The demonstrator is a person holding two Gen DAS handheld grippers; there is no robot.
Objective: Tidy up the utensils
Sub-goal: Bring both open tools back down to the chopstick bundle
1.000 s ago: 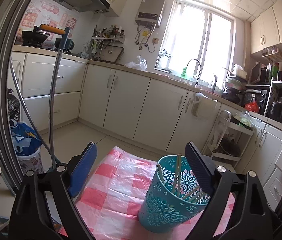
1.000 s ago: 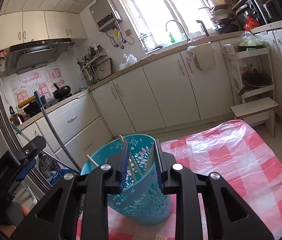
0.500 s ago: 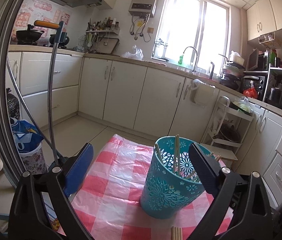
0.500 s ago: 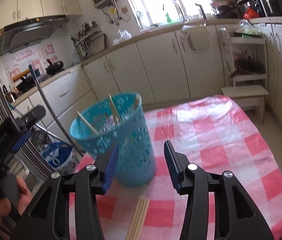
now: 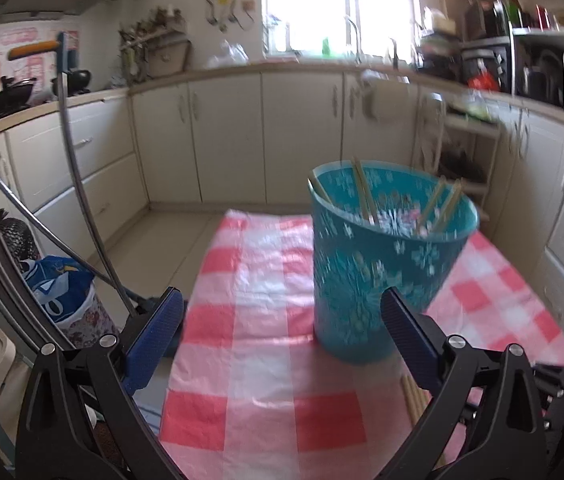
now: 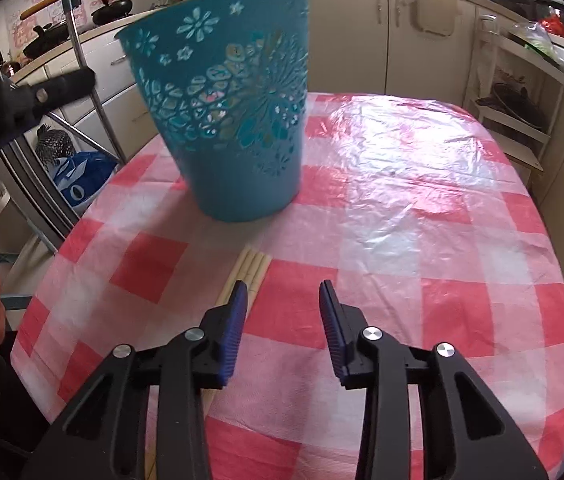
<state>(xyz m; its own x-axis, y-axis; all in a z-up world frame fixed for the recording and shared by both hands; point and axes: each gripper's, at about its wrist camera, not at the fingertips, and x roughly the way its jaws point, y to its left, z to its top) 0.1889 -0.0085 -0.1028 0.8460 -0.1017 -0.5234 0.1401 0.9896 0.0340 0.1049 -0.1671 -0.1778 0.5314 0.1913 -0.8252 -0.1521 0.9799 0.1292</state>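
Teal basket (image 6: 234,120) stood; my right gripper (image 6: 282,320), jaws just narrowing yet empty, neared loose chopsticks (image 6: 252,266); left gripper (image 5: 282,332) spread wide.

One basket (image 6: 238,120), four chopsticks (image 5: 362,196) inside it.

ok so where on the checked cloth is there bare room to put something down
Bare: the wide stretch of checked cloth from the teal basket across to the far edge by the white shelf rack. Also clear: the near cloth ahead of the right gripper. Crowded: the strip before the basket, where loose chopsticks lie.
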